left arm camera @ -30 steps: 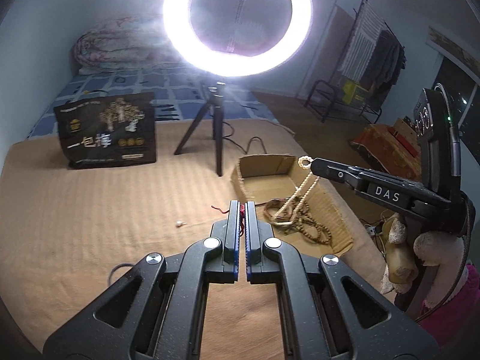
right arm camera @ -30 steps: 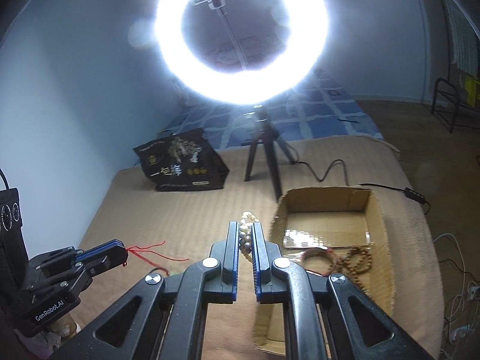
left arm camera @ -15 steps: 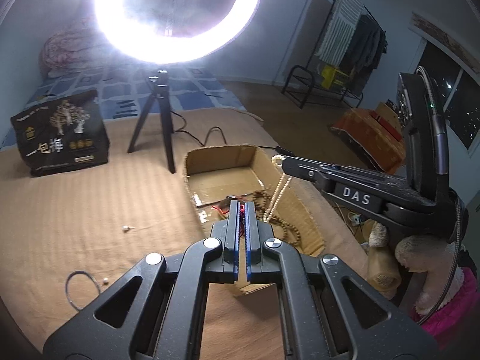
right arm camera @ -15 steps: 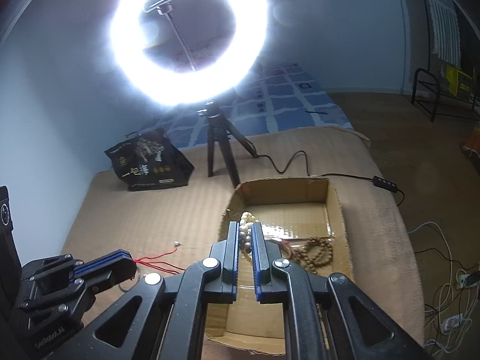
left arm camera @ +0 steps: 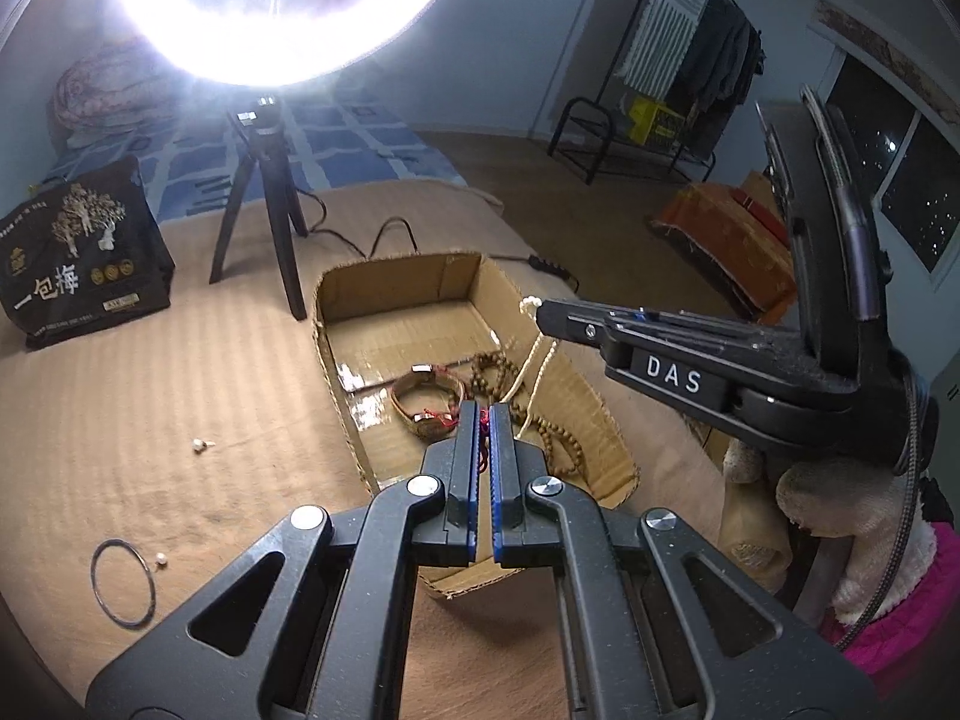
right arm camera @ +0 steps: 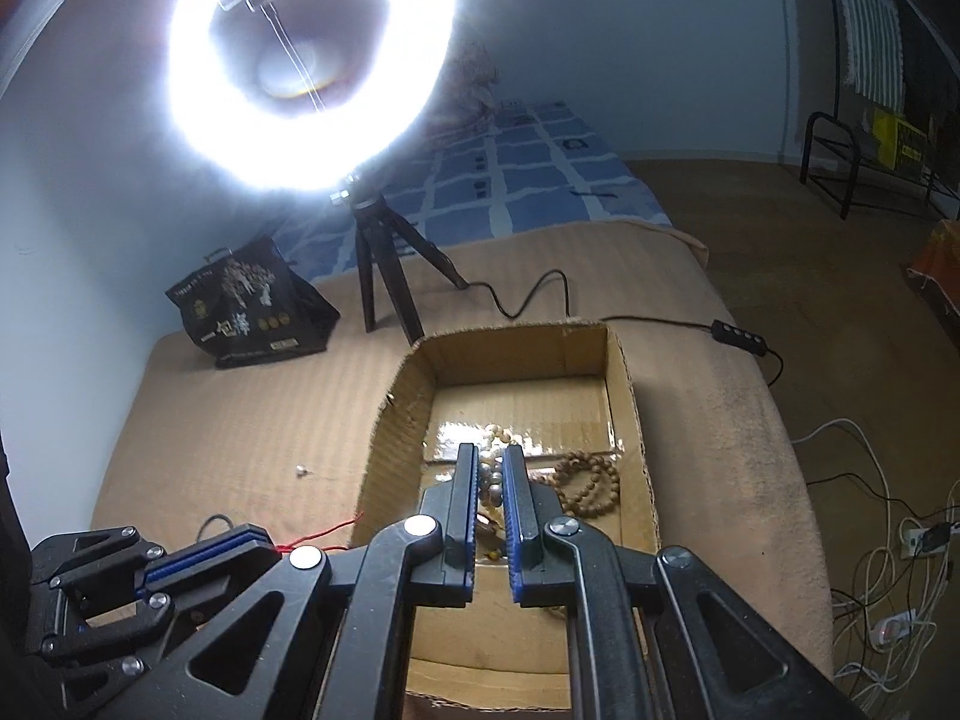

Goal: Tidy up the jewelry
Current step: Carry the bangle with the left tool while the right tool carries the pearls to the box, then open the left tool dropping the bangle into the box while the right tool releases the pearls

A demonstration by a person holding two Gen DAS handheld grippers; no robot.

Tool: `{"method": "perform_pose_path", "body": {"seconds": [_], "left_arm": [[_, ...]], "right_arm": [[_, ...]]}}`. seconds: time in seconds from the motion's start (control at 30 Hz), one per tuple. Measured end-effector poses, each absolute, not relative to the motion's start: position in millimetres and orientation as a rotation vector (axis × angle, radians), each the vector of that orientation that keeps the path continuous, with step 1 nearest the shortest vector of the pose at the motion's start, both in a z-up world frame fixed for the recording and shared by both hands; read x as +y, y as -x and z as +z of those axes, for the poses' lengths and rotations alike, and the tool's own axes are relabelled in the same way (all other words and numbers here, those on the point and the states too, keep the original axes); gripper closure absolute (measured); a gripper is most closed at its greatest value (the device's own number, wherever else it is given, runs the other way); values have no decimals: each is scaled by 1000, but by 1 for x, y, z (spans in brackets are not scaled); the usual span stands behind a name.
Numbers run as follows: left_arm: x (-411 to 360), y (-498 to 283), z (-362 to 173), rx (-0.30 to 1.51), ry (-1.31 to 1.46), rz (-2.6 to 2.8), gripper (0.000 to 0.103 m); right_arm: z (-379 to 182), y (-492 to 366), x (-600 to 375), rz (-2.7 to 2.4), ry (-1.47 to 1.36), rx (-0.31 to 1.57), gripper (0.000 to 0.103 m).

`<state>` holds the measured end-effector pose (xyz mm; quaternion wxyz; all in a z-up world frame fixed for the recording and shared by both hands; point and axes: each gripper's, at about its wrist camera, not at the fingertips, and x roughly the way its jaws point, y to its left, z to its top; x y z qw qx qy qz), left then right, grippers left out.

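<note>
Presently catalogued — two items in transit to one cardboard box (left arm camera: 336,324), which sits on the tan blanket (left arm camera: 150,390).

Item one: pale bead strand (left arm camera: 537,363). Clamped in the right gripper (right arm camera: 492,474) near its top loop, the rest hanging down into the box beside the right wall. Likely light and entirely limp; it should swing with any sideways move and pool where it lands. The beads look smooth, so a pinch across one bead may slip; a hold over the string between beads, or over a doubled loop, seems safer.

Item two: red cord (right arm camera: 324,534). Pinched in the left gripper (left arm camera: 483,420), jaws fully together on it, tips over the box's near end. Thin, soft, almost weightless by the look of it — apt to cling to the pads on release.

Already in the box: brown bead strand (right arm camera: 585,480), coiled, and a woven bracelet (left arm camera: 429,405) with metal ends, on the taped floor.

Outstanding on the blanket: a thin black ring (left arm camera: 123,582) with a small pearl-like piece (left arm camera: 159,561) beside it, another small piece (left arm camera: 199,445) nearer the box. Tiny and round, these will probably roll and want a pinch from straight above.
</note>
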<state>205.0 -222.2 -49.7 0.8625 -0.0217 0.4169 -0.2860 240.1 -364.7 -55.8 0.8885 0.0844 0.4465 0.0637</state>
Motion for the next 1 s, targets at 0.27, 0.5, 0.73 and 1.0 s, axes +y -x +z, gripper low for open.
{"method": "perform_pose_path", "body": {"seconds": [0.27,0.5,0.73,1.0], "left_arm": [[-227,-207,-77,933,22,-585,103],[-227,-207,-93,963,-1,-571,103],[-228,-207,-101,976,-14,-564,103],[-222,-206,-102,965,-5,-533,51]], "right_arm": [[-75,-246,-371,119,-187,978,98],[-90,-251,-373,114,-206,1021,98],[-96,-251,-371,108,-193,1038,77],[-94,-250,-371,70,-183,1028,33]]}}
